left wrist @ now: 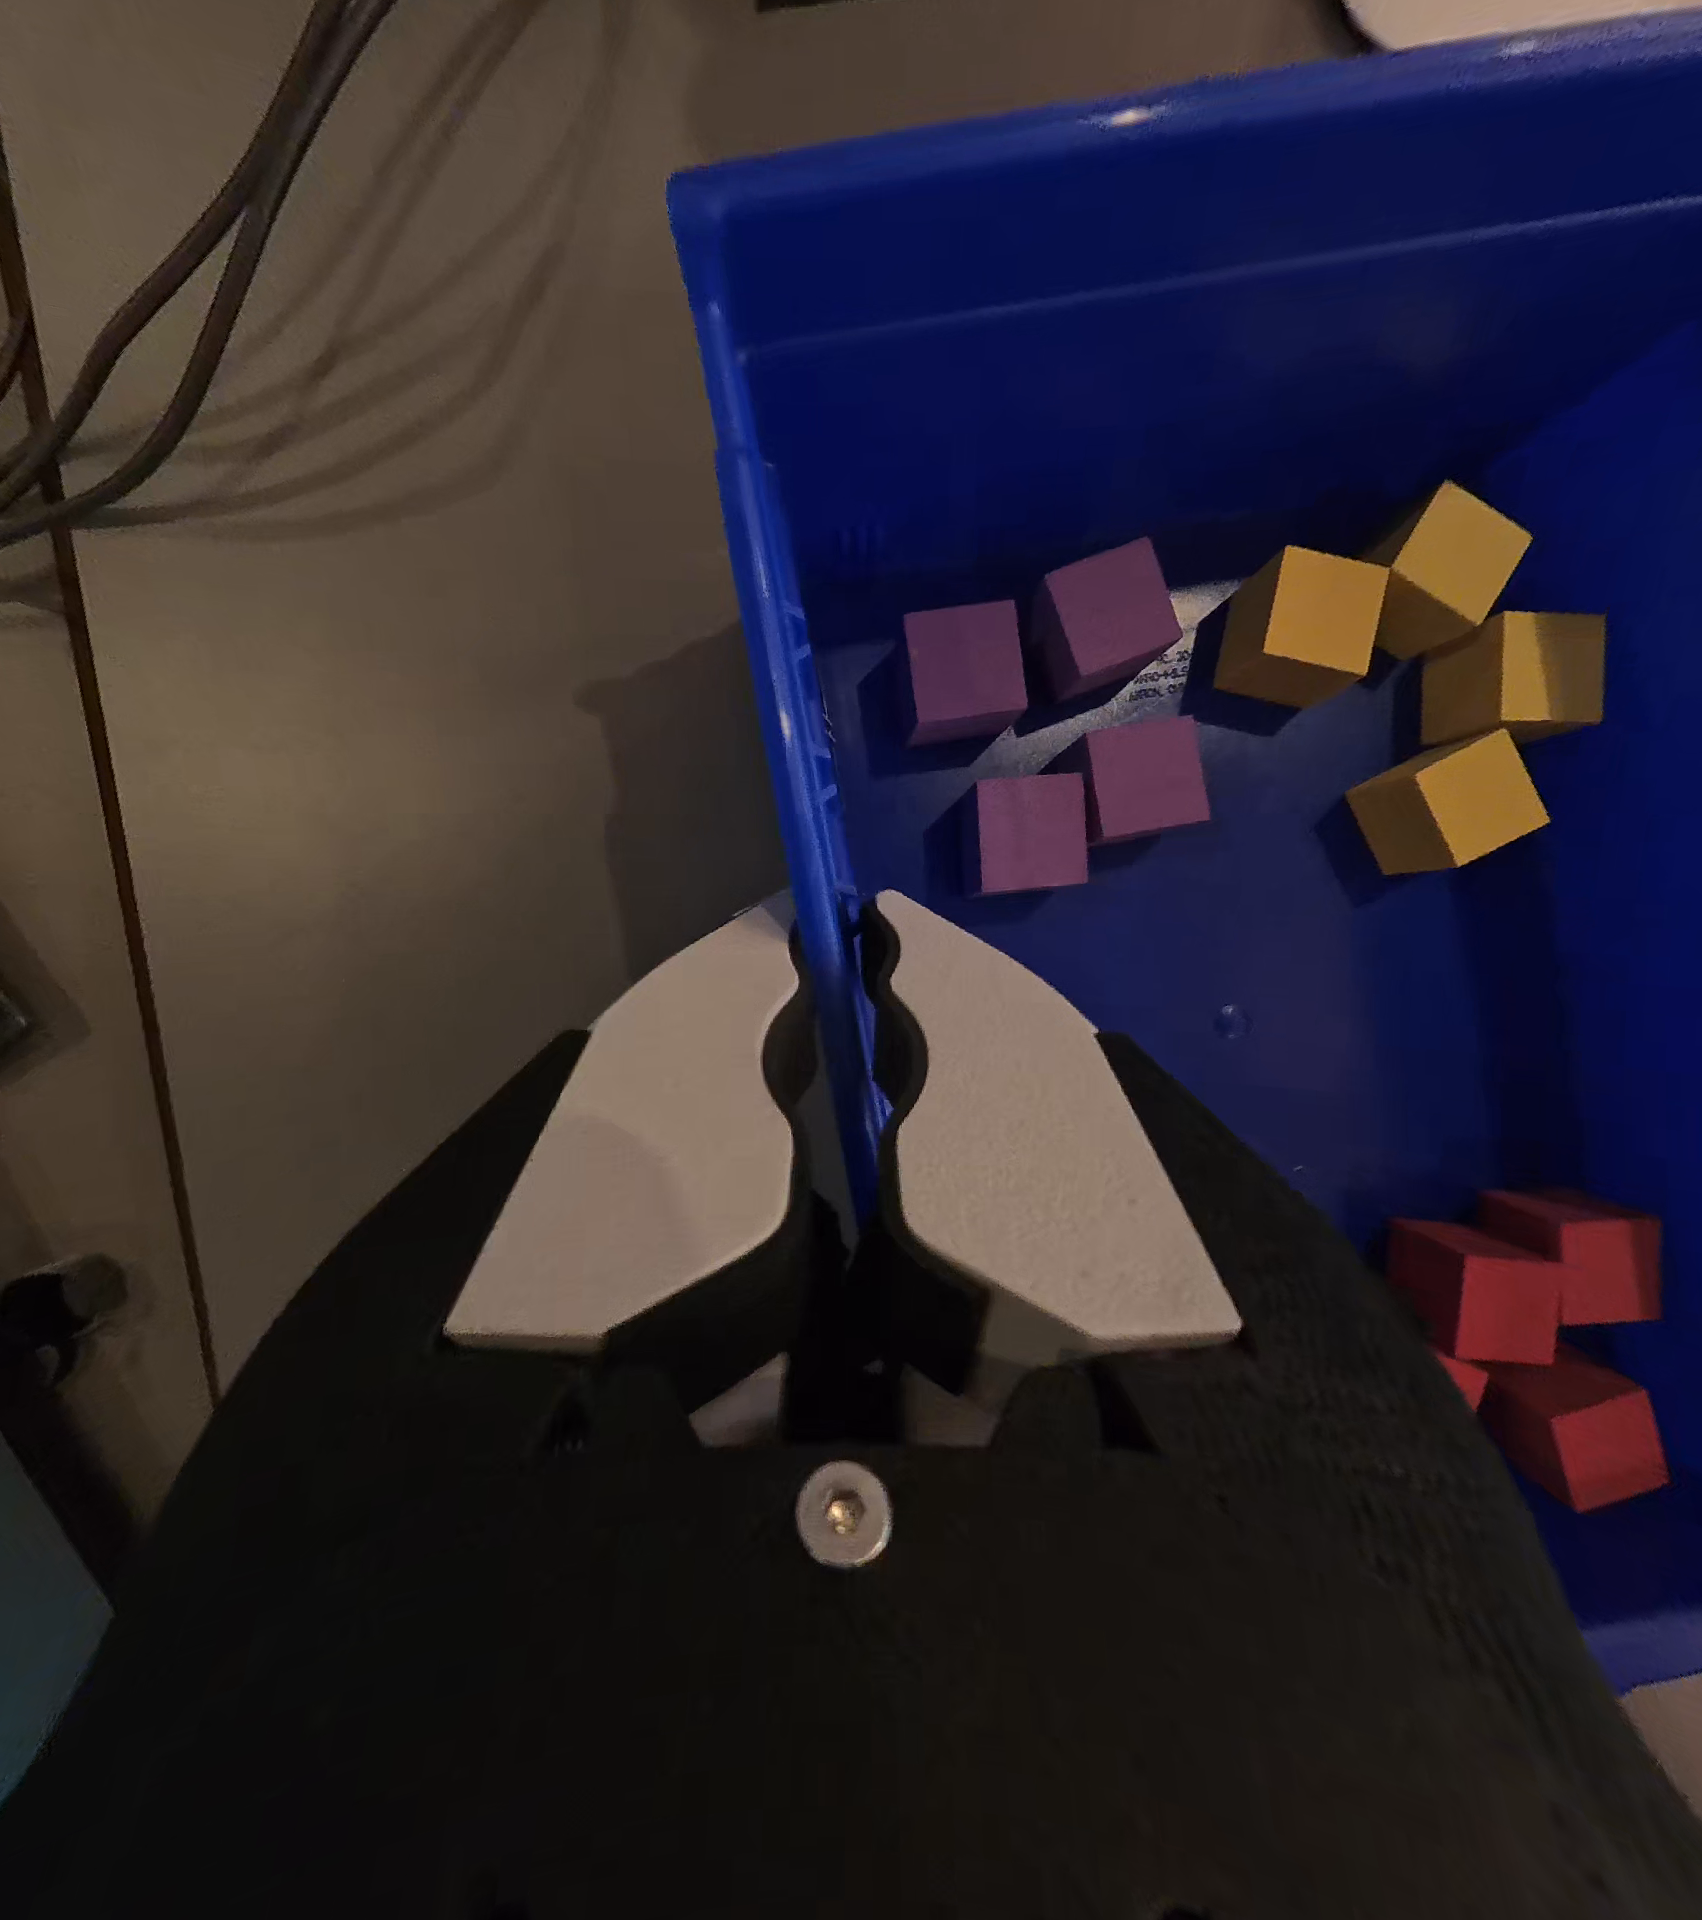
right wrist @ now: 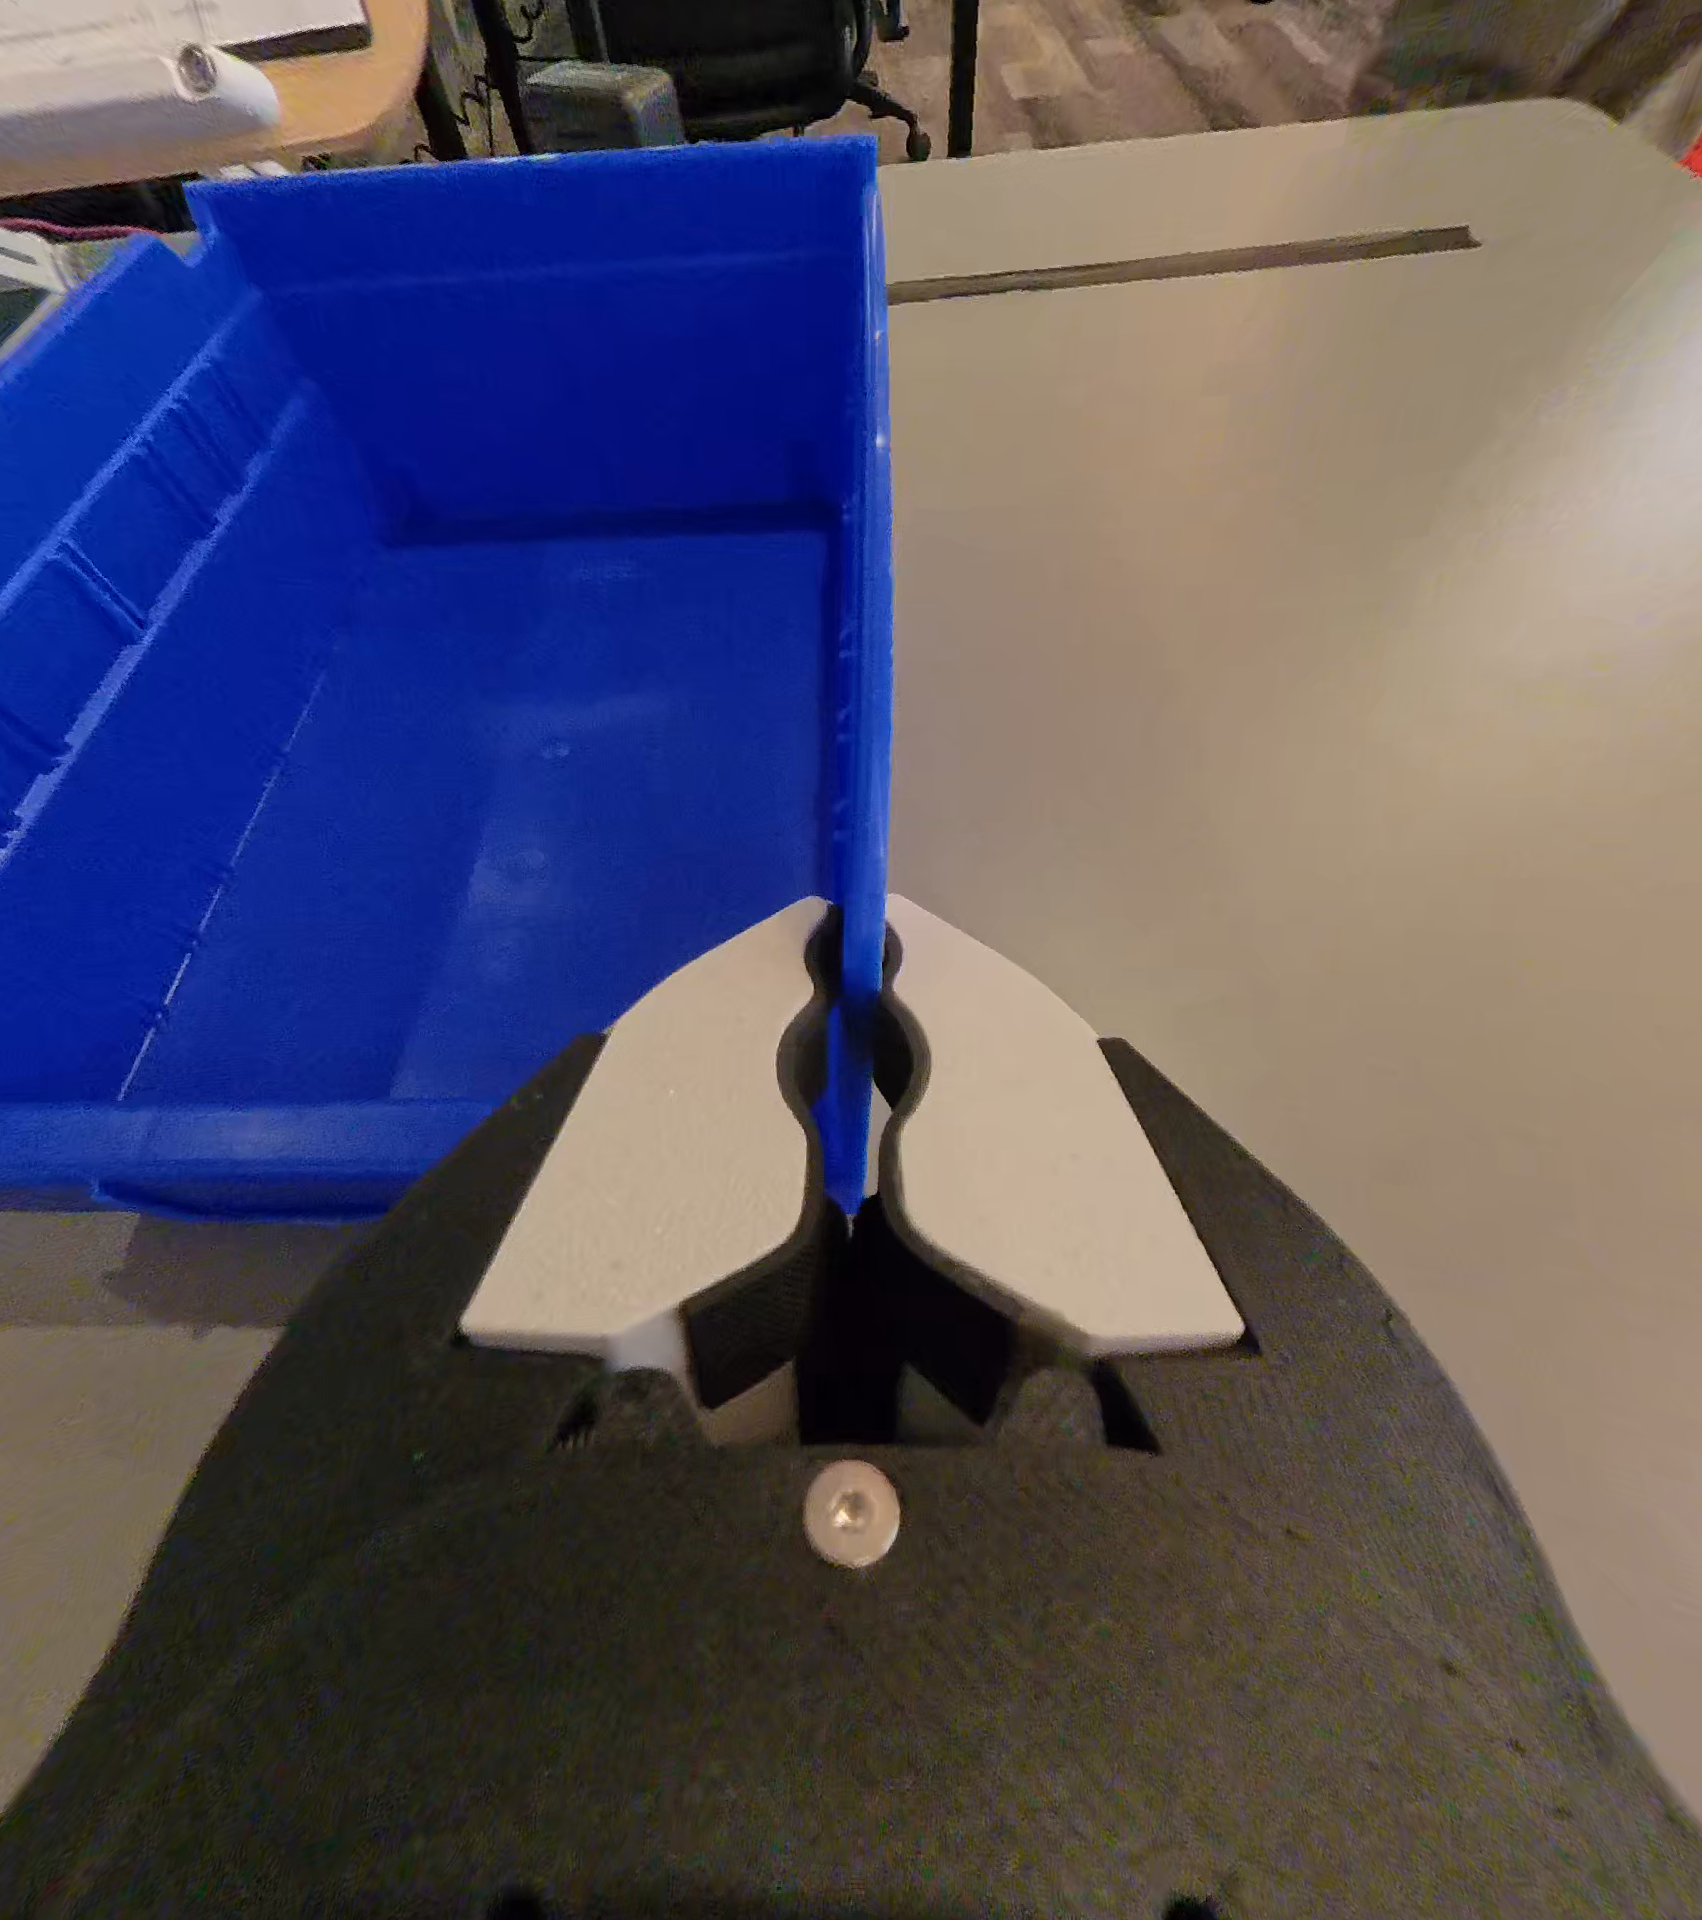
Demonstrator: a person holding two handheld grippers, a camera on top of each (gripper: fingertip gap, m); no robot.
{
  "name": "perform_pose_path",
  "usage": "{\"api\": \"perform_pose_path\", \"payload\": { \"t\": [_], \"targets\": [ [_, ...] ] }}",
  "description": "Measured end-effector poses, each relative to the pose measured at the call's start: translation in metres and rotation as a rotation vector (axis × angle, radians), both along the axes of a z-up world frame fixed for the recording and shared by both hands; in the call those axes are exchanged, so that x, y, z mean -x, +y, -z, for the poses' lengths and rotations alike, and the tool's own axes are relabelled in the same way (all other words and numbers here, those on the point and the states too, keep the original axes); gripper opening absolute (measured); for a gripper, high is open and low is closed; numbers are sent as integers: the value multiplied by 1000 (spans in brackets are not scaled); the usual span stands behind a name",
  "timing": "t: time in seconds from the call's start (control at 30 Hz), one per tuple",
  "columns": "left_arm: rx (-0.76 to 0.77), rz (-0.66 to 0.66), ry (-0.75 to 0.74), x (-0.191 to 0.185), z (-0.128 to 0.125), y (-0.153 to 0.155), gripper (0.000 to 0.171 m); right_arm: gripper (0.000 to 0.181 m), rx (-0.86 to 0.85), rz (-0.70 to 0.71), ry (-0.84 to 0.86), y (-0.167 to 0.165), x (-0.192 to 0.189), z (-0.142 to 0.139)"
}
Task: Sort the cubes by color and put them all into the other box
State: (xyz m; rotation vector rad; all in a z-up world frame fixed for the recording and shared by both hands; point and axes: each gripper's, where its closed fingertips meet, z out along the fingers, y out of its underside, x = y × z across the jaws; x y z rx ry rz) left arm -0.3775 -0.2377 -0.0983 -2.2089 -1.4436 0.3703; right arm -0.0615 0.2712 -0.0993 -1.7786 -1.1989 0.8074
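Left gripper (left wrist: pixel 842 997): fingers clamped on side wall of blue bin (left wrist: pixel 1242 343); purple cubes (left wrist: pixel 1055 717), yellow cubes (left wrist: pixel 1408 675), red cubes (left wrist: pixel 1543 1340) inside. Right gripper (right wrist: pixel 857 997): fingers clamped on opposite wall, worktop (right wrist: pixel 1346 727) beyond.

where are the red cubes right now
In the left wrist view the red cubes sit clustered inside the blue bin, lower right, right of the left gripper and below the yellow cubes.
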Motion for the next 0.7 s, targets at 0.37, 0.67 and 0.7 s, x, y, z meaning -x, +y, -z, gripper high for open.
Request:
{"api": "perform_pose_path", "payload": {
  "t": [0.37, 0.67, 0.7],
  "targets": [
    [-47, 30, 19, 0, -6, 37, 6, 5, -44, -34, -21, 15, -1, -2],
    [-150, 44, 27, 4, -15, 49, 21, 45, -88, -76, -5, 22, 0, -13],
    [-155, 44, 29, 5, -17, 49, 21, 48, -96, -68, 2, 24, -1, -17]
  ]
}}
